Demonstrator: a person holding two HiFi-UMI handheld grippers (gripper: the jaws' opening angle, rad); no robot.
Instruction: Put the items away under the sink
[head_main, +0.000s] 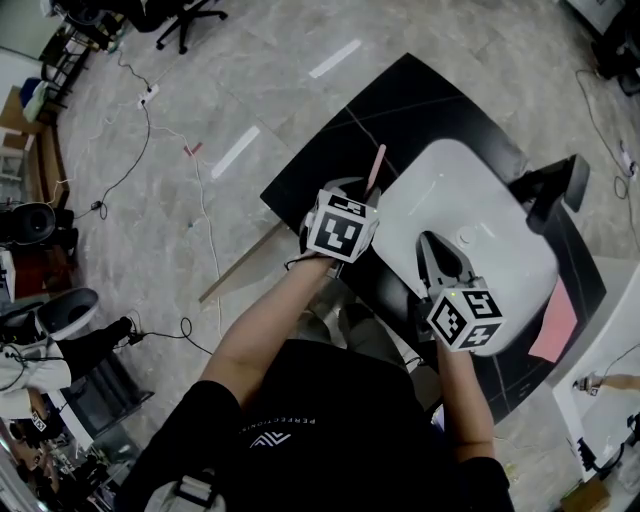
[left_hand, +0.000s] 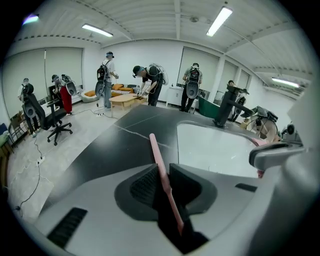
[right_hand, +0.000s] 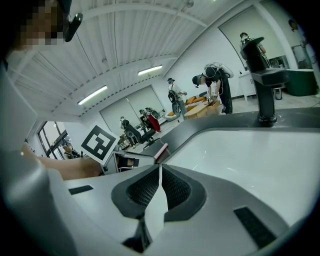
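A thin pink stick (head_main: 377, 166) rises from my left gripper (head_main: 362, 192), which hovers over the black countertop (head_main: 400, 100) at the left rim of the white sink (head_main: 480, 210). In the left gripper view the pink stick (left_hand: 156, 150) runs between the two pads, and the left gripper (left_hand: 162, 172) is shut on it. My right gripper (head_main: 428, 240) hangs over the sink basin, its jaws together. The right gripper view shows the right gripper (right_hand: 160, 169) with pads touching and nothing between them, the basin (right_hand: 250, 155) ahead.
A black faucet (head_main: 550, 190) stands at the sink's far right. A pink cloth (head_main: 555, 325) lies on the counter's right end. A wooden strip (head_main: 240, 265) and cables lie on the floor at left. Several people stand in the room beyond (left_hand: 147, 82).
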